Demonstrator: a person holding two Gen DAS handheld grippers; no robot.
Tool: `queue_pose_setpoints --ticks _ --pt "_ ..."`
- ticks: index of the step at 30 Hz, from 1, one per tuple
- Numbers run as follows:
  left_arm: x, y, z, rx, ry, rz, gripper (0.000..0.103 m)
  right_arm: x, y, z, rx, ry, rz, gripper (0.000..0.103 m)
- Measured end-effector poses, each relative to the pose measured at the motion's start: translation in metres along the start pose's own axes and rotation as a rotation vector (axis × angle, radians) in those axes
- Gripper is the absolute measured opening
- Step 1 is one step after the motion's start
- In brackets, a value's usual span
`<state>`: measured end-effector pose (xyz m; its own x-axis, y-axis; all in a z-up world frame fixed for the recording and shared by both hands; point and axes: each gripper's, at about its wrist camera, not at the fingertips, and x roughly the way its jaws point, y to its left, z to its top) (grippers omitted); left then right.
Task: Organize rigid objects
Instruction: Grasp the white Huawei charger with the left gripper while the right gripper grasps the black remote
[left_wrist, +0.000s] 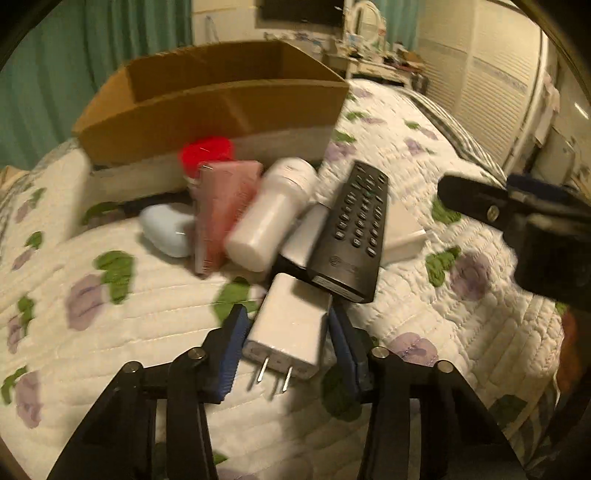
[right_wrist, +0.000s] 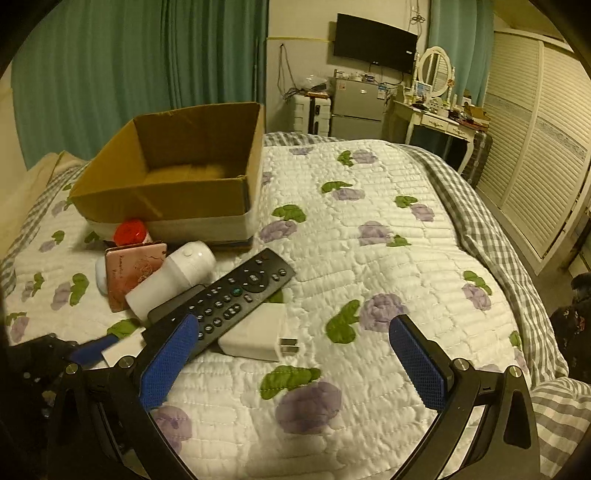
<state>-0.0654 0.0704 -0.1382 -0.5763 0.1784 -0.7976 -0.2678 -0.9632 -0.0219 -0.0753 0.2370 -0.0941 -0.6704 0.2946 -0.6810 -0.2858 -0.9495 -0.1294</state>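
Note:
A pile of small objects lies on the quilted bed in front of an open cardboard box. My left gripper is shut on a white plug charger, prongs pointing toward the camera. Beyond it lie a black remote, a white bottle, a pink box, a red cap and a pale blue case. My right gripper is open and empty, hovering above a second white charger by the remote.
The bed's floral quilt stretches to the right. A checked blanket edges the right side. A dresser with mirror, a small fridge and shuttered wardrobe doors stand beyond. The right gripper shows in the left wrist view.

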Motion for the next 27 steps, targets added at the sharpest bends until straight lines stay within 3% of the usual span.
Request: queue_pose_setpoints --ticks 8,13,22,24,26,27 --pt "-0.029 0.048 0.014 -0.191 -0.117 0.093 0.044 0.025 0.028 0.011 -0.056 0.047 0.026 0.103" --pt "-0.040 0.074 0.021 -0.283 -0.193 0.154 0.043 0.058 0.030 0.019 0.000 0.129 0.047 0.103" --pt "-0.035 0.098 0.025 -0.349 -0.210 0.164 0.043 0.107 0.027 0.027 0.059 0.219 0.110 0.092" --pt "-0.034 0.095 0.025 -0.340 -0.207 0.172 0.043 0.110 0.024 0.029 0.087 0.216 0.149 0.080" --pt "-0.034 0.092 0.024 -0.330 -0.207 0.177 0.043 0.108 0.025 0.030 0.084 0.199 0.185 0.054" --pt "-0.035 0.091 0.025 -0.326 -0.207 0.179 0.043 0.106 0.027 0.030 0.075 0.193 0.195 0.050"
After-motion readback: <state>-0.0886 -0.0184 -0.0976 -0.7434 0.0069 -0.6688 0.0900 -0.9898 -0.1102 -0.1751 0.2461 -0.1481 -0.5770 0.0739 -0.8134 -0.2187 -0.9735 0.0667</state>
